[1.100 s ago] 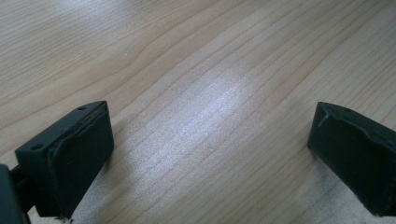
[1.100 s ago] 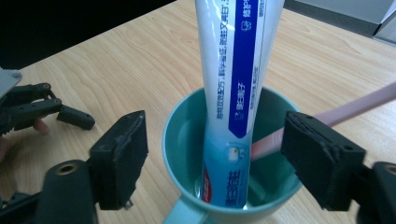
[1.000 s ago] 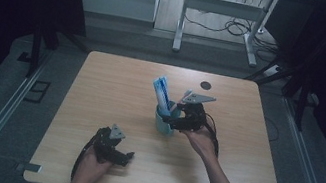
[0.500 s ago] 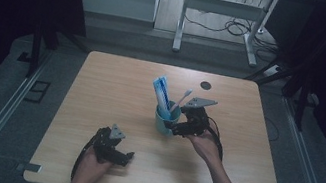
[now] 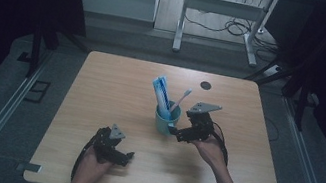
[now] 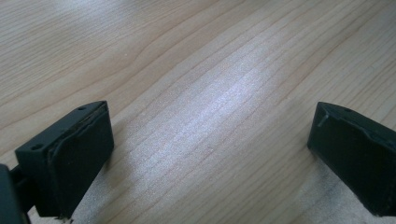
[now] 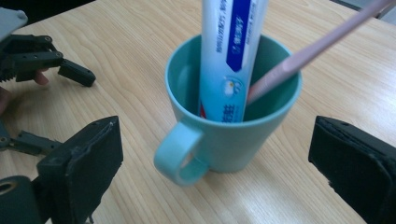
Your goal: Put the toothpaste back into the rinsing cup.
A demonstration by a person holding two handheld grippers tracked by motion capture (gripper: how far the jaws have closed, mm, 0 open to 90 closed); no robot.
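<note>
A teal mug [image 5: 165, 121] [image 7: 233, 135] stands mid-table, its handle [image 7: 180, 157] turned toward my right gripper. In it stand a blue and white toothpaste tube [image 5: 161, 93] [image 7: 229, 60] and a pink toothbrush [image 5: 181, 100] [image 7: 317, 46], which leans to the right. My right gripper [image 5: 178, 134] [image 7: 219, 158] sits just right of the mug. Its jaws have just been opening and stand wide, touching nothing. My left gripper [image 5: 127, 158] [image 6: 210, 158] rests open over bare wood near the front edge, and its fingers [image 7: 74, 72] appear at the left of the right gripper view.
The wooden table [image 5: 100, 90] has a small dark round mark [image 5: 206, 85] at the back right. Beyond the far edge stand a metal table frame [image 5: 221, 10] and cables on the floor. Dark curtains flank both sides.
The right gripper has drawn back a little from the mug's rim toward the person, and the toothbrush leans free in the mug. The left gripper has stayed put.
</note>
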